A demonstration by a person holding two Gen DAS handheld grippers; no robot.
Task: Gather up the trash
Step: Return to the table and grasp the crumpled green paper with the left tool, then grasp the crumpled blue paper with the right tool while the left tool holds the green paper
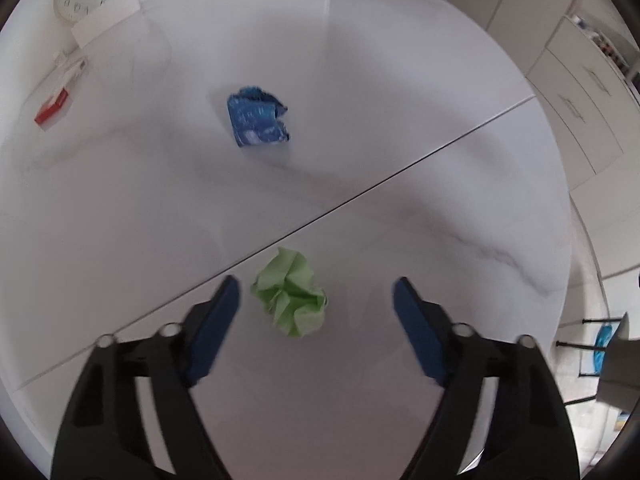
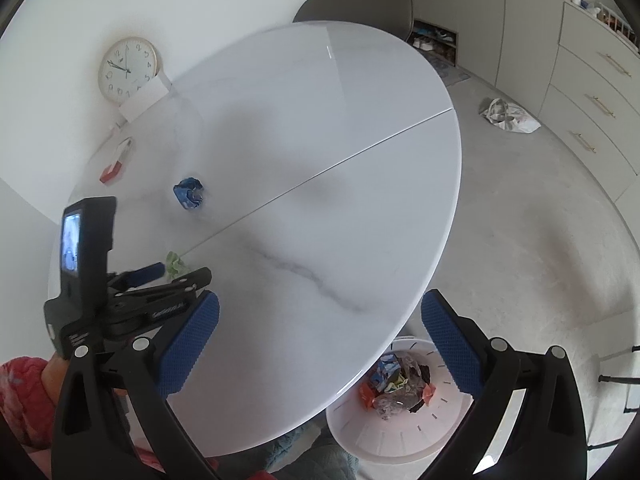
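Observation:
A crumpled green paper ball (image 1: 291, 293) lies on the white marble table (image 1: 360, 152), between the open blue-padded fingers of my left gripper (image 1: 316, 292), nearer the left pad. A crumpled blue wrapper (image 1: 258, 117) lies farther off on the table. In the right wrist view my right gripper (image 2: 320, 308) is open and empty above the table's near edge. The left gripper (image 2: 176, 274) reaches around the green ball (image 2: 175, 263) there, and the blue wrapper (image 2: 189, 193) lies beyond. A white bin (image 2: 400, 432) holding several pieces of trash stands on the floor below the table edge.
A round clock (image 2: 128, 69) leans on the wall by a white card. A red-and-white box (image 2: 116, 162) lies at the table's left. A grey chair (image 2: 360, 6) stands behind the table. A white bag (image 2: 508, 116) lies on the floor by drawers (image 2: 592, 120).

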